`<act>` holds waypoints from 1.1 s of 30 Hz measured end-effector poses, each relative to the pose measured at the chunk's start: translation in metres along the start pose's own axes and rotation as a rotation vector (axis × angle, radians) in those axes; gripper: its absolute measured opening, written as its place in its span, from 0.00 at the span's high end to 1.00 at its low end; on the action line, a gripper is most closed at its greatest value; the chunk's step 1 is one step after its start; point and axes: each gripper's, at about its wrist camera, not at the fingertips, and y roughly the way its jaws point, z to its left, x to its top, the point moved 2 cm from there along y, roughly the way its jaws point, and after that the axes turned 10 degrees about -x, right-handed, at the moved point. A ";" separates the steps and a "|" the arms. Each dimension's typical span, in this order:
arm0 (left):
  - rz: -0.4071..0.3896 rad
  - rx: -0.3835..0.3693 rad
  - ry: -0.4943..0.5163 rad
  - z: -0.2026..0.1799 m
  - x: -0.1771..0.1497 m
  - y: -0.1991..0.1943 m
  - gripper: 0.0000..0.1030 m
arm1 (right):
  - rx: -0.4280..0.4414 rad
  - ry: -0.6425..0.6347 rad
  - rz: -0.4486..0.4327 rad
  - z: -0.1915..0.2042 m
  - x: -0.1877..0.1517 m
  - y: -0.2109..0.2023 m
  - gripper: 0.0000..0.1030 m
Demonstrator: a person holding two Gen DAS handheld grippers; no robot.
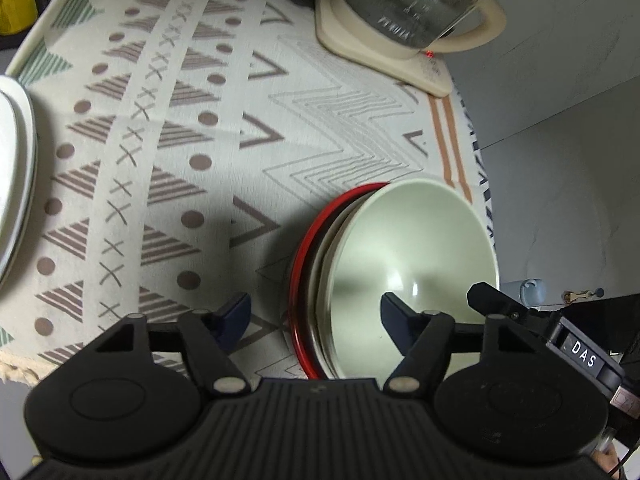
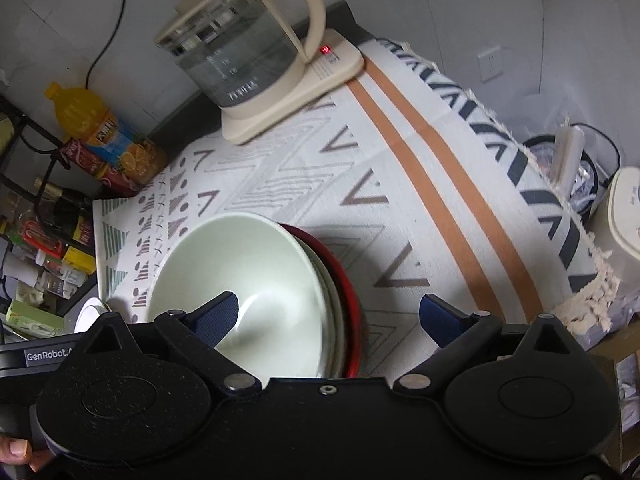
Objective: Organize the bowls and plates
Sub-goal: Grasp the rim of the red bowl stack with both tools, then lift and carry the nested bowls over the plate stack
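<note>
A pale green bowl [image 1: 416, 248] sits nested on top of a stack with a red-rimmed bowl [image 1: 298, 276] at the bottom, on the patterned tablecloth. The same green bowl [image 2: 240, 264] and the red rim [image 2: 352, 304] show in the right wrist view. My left gripper [image 1: 316, 312] is open, one finger outside the stack's left rim and one over the bowl's inside. My right gripper [image 2: 332, 316] is open, straddling the stack's right rim. Stacked white plates [image 1: 16, 176] lie at the far left.
A glass kettle [image 2: 240, 44] on a cream base [image 2: 304, 92] stands at the back of the table. Bottles [image 2: 104, 136] and a cluttered rack [image 2: 36, 240] are at the left. The tablecloth's fringed edge [image 2: 592, 276] drops off at the right.
</note>
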 end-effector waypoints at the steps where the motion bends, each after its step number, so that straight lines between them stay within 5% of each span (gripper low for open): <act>1: 0.007 0.001 -0.002 0.001 0.000 0.003 0.41 | 0.003 0.001 0.008 -0.001 -0.001 0.003 0.07; 6: 0.037 0.002 -0.028 0.005 -0.001 0.015 0.55 | -0.001 0.005 0.049 -0.004 -0.005 0.013 0.15; 15: 0.069 0.015 -0.049 0.014 0.002 0.027 0.73 | -0.002 0.023 0.141 -0.007 -0.008 0.034 0.70; 33: 0.014 -0.005 -0.035 0.027 0.014 -0.006 0.73 | 0.004 -0.044 0.122 0.027 0.001 0.030 0.72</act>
